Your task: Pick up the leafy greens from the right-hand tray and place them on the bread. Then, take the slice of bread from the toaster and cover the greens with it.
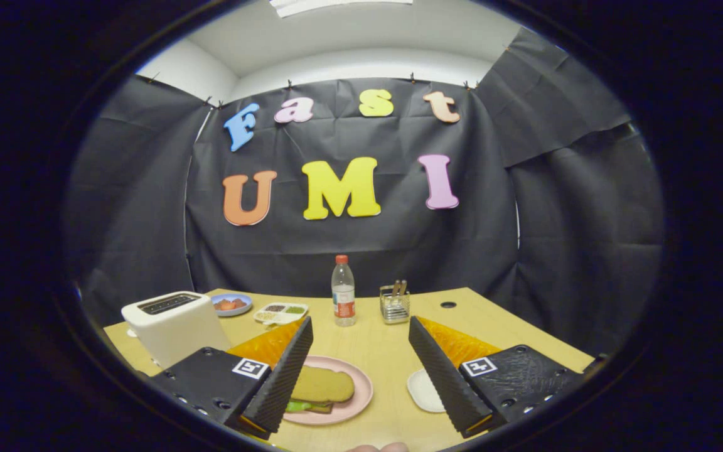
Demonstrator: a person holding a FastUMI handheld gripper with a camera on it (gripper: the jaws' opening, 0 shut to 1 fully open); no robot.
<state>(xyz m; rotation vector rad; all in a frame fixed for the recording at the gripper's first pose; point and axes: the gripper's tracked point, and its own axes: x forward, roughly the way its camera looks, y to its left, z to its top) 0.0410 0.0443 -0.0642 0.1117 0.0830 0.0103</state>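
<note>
A pink plate (359, 381) lies on the wooden table between my fingers, close to the left one. On it a tan slice of bread (322, 384) covers leafy greens (297, 407), whose green edge sticks out underneath at the near side. A white toaster (173, 325) stands to the left, beyond the left finger, its slots dark from here. A small white tray (421, 389) peeks out beside the right finger, mostly hidden by it. My gripper (359, 367) hangs above the table, open, with nothing between its fingers.
Beyond the fingers stand a clear water bottle (343, 299) with a red cap and a wire holder (395, 304) with utensils. A blue plate (231, 304) of food and a white divided dish (280, 312) sit behind the toaster. A cable hole (448, 304) marks the table's far right.
</note>
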